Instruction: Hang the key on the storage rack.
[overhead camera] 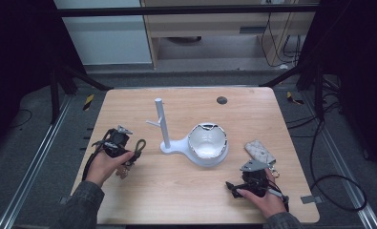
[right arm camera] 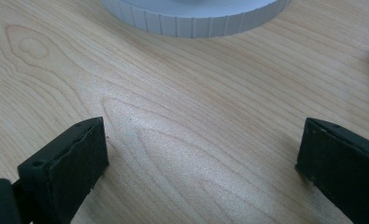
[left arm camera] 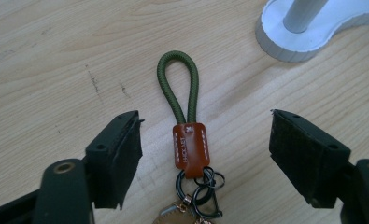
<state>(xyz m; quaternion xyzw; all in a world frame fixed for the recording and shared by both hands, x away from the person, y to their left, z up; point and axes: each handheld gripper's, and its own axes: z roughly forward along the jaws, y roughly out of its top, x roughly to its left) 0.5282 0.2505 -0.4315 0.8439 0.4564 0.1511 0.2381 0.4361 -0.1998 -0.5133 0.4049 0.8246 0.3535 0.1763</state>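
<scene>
Black padded jaws of the left gripper (left arm camera: 205, 158) stand apart on either side of an olive-green cord-loop keychain with a brown leather tab (left arm camera: 188, 140), and no pad is touching it, so the thing is framed, not held. That keychain lies flat on the light wooden table (overhead camera: 186, 195) near its left edge, the loop pointing toward the white plastic stand with a peg post and a round dish (overhead camera: 166, 143) at the table's middle. Below the tab hangs a tangle of dark metal split rings (left arm camera: 202, 186) with a pale fob cut off by the frame. It looks light and floppy: the cord soft, the rings free to swing and slide. The stitched leather tab seems the firmest, flattest place to pinch. Stamped lettering runs along the tab, too small to read. Over by the right edge, the right gripper (right arm camera: 201, 163) hovers with its jaws wide and nothing between them, a pale patterned pouch (overhead camera: 259, 151) just beyond it.
</scene>
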